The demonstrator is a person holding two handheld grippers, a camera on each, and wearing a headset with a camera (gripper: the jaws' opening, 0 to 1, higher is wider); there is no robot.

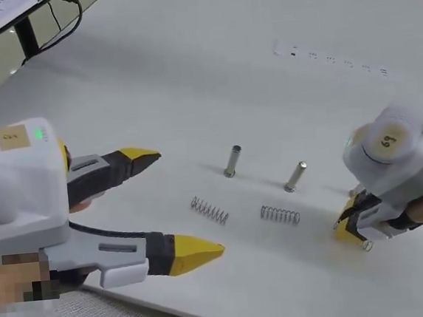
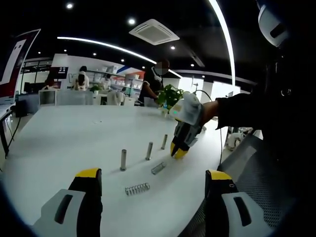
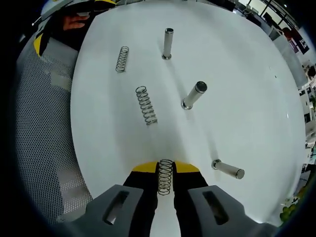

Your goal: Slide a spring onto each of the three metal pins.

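The right hand-held gripper (image 1: pixel 349 228) is pinching one spring (image 3: pixel 165 183) lengthwise between its jaws, low over the counter (image 3: pixel 247 74), on the near side of the middle pin (image 3: pixel 193 95). Two loose springs (image 3: pixel 146 105) are lying beside that pin. The left hand-held gripper (image 1: pixel 187 202) is hanging wide open and empty, well apart from it. Doing this well likely means tipping the spring upright, centring its open end over a pin top, and lowering it straight with a light squeeze.
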